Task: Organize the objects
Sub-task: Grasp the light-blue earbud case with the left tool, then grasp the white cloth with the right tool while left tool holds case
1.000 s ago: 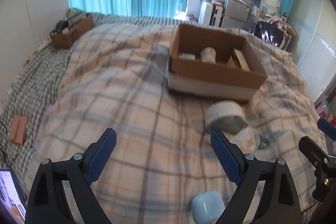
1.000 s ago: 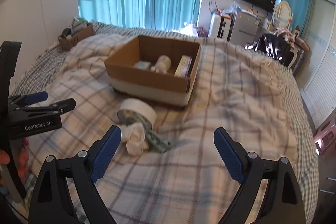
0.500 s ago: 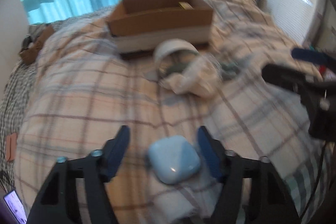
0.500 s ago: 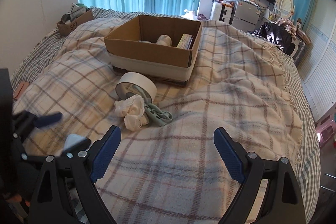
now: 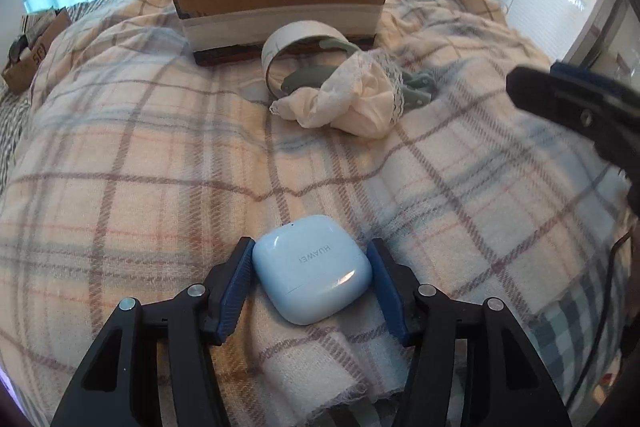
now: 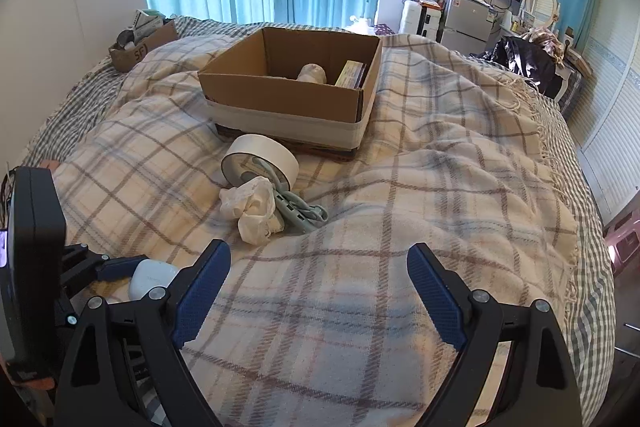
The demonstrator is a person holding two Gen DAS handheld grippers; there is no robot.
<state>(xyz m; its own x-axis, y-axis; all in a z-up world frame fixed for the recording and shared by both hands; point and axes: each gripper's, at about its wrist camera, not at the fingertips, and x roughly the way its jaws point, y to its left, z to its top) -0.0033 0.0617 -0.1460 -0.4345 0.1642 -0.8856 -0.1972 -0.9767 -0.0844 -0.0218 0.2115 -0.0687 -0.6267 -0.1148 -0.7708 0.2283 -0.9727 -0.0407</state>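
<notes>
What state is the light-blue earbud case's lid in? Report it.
Shut. The light-blue earbud case lies flat on the plaid blanket, its seam closed, between the left gripper fingers.

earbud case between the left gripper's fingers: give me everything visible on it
The earbud case is a pale blue, glossy, plastic-looking rounded square with grey HUAWEI lettering on its lid, a tiny dot near the far edge and a thin lid seam near the camera. It is shut and lies flat on the plaid blanket. It sits between the left gripper's blue ribbed pads, which close on both sides; contact looks made. In the right wrist view only its top shows.
</notes>
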